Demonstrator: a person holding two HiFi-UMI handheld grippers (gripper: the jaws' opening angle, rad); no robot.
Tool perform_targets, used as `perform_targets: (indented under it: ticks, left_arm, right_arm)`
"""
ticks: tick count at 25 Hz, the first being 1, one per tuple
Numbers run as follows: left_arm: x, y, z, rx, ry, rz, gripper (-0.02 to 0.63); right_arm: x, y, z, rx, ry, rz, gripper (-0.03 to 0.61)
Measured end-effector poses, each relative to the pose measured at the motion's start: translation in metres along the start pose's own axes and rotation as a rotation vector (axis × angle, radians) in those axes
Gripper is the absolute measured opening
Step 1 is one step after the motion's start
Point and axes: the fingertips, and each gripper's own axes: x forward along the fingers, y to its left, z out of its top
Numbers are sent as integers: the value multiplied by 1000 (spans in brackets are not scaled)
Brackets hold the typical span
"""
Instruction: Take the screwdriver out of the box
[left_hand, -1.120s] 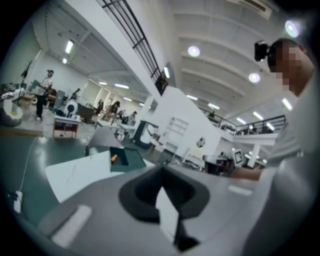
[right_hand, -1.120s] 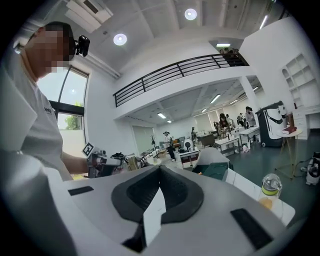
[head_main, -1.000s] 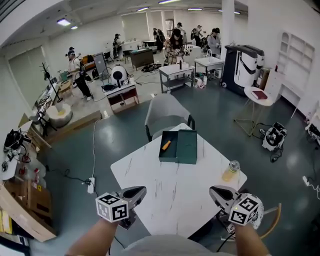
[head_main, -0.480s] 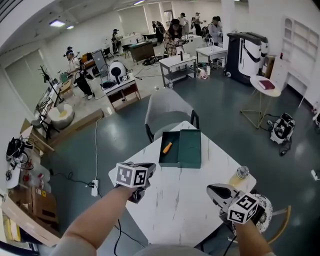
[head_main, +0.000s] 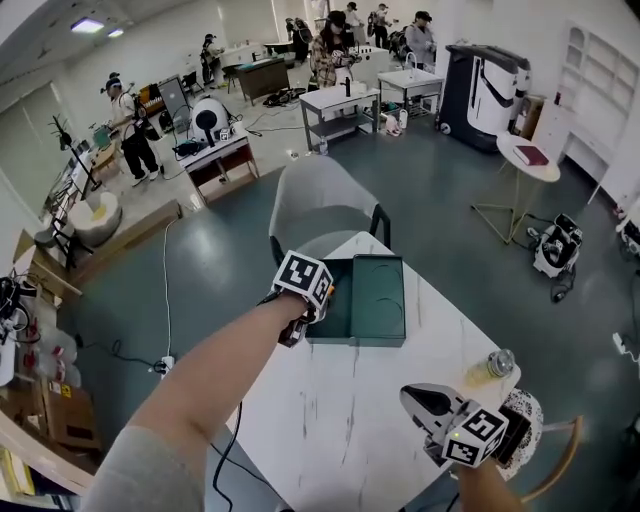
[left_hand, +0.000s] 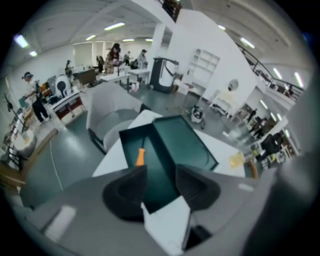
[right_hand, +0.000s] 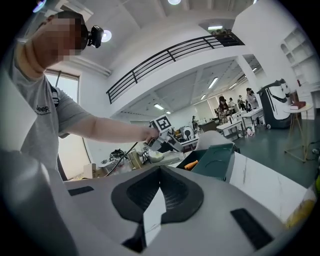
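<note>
While the left gripper (left_hand: 161, 186) hangs over the near end of the box (left_hand: 155, 150), its jaws are opening: well apart, with nothing between them, only the box's dark green floor showing through the gap.

- Screwdriver (left_hand: 140, 156): lies inside the box on its floor, just ahead of the left gripper and a little off to the side of its left-hand jaw. Only the orange handle can be made out.
- Long axis: runs away from the gripper, roughly along the line it points, so across the jaws' closing line. Reads as a fair lie for a pinch on the handle.
- Right gripper (right_hand: 160, 175): low at the near edge of the table (head_main: 350, 420), well apart from the box, jaws together and empty.
- Nearer hand: the left, clearly. The likely move is a short reach forward and down, shifted slightly toward the handle.
</note>
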Motion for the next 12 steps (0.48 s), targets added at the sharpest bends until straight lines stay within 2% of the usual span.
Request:
perform_targets:
  ticks: [4, 12]
  left_arm:
    - [40, 25, 16, 37, 107, 70, 202]
    - [86, 46, 16, 15, 255, 113, 210]
  right_arm:
    - [3, -18, -12, 26, 10, -11, 8]
    - [2, -50, -20, 56, -1, -35, 8]
